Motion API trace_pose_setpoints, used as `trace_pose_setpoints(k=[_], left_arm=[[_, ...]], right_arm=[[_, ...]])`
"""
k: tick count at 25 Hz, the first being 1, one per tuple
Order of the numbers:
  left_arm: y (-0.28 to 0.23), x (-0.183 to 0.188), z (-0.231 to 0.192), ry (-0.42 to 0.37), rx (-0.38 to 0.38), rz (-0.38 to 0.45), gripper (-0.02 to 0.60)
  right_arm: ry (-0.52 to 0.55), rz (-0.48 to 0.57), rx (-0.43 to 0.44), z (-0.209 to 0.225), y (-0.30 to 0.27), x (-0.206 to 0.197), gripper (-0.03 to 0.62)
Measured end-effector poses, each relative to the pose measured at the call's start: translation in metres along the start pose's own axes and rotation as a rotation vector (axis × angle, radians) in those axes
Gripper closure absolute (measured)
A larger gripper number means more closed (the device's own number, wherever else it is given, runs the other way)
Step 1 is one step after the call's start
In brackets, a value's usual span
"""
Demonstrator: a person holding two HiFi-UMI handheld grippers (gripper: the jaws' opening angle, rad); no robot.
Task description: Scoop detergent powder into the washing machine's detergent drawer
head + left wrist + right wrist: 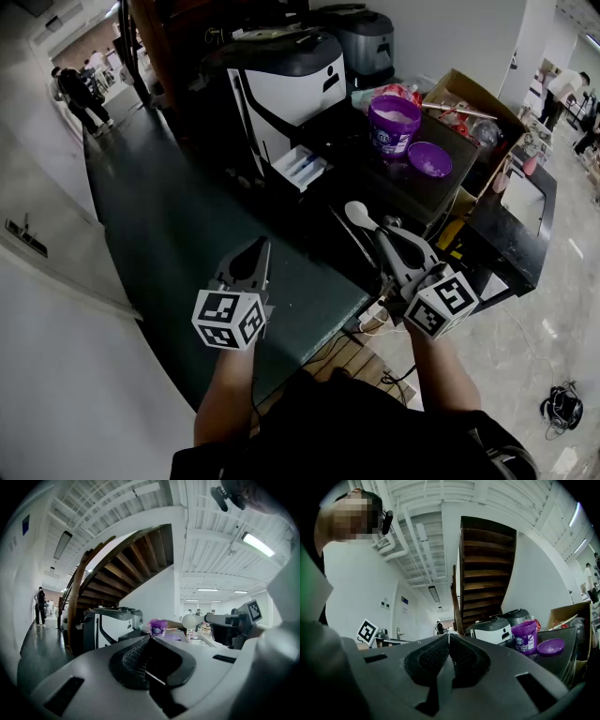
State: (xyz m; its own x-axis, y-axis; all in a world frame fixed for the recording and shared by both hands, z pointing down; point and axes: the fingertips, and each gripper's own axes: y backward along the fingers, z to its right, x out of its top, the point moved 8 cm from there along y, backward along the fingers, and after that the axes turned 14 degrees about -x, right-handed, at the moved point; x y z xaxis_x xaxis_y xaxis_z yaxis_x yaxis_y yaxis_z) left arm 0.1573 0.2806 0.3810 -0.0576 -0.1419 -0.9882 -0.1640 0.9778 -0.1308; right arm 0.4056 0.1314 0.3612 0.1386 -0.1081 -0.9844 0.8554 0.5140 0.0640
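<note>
There is one purple detergent tub (pixel 394 124), open, on the far edge of the black counter (pixel 412 192). Its one purple lid (pixel 429 159) lies upturned just beside it, toward you. One white detergent drawer (pixel 301 169) stands pulled out of the single white-and-black washing machine (pixel 286 80), off the counter's left edge. A second grey appliance (pixel 367 39) sits behind the machine, and one cardboard box (pixel 478 98) sits at the counter's far right corner.

The floor (pixel 178 225) is dark and glossy. A wooden staircase (pixel 126 569) rises behind the machine, under a white ribbed ceiling.

Your right claw (pixel 386 234) is clenched on the handle of the one white spoon (pixel 359 215). The bowl points toward the drawer, short of the counter's near edge. Your left claw (pixel 258 248) is pressed closed on nothing, over the floor.
</note>
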Motion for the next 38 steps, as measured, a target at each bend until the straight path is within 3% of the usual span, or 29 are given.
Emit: trace_pose_setpoints(k=[22, 31, 38], left_arm=[[-0.006, 0.002, 0.044, -0.007, 0.046, 0.002, 0.574], [-0.027, -0.003, 0.011, 0.018, 0.046, 0.019, 0.574], [-0.066, -0.017, -0.067, 0.054, 0.033, 0.002, 0.574]], right_arm=[[-0.048, 0.026, 0.076, 0.033, 0.033, 0.011, 0.574], [-0.034, -0.024, 0.075, 0.038, -0.004, 0.001, 0.574], [-0.022, -0.070, 0.054, 0.045, -0.092, -0.015, 0.574]])
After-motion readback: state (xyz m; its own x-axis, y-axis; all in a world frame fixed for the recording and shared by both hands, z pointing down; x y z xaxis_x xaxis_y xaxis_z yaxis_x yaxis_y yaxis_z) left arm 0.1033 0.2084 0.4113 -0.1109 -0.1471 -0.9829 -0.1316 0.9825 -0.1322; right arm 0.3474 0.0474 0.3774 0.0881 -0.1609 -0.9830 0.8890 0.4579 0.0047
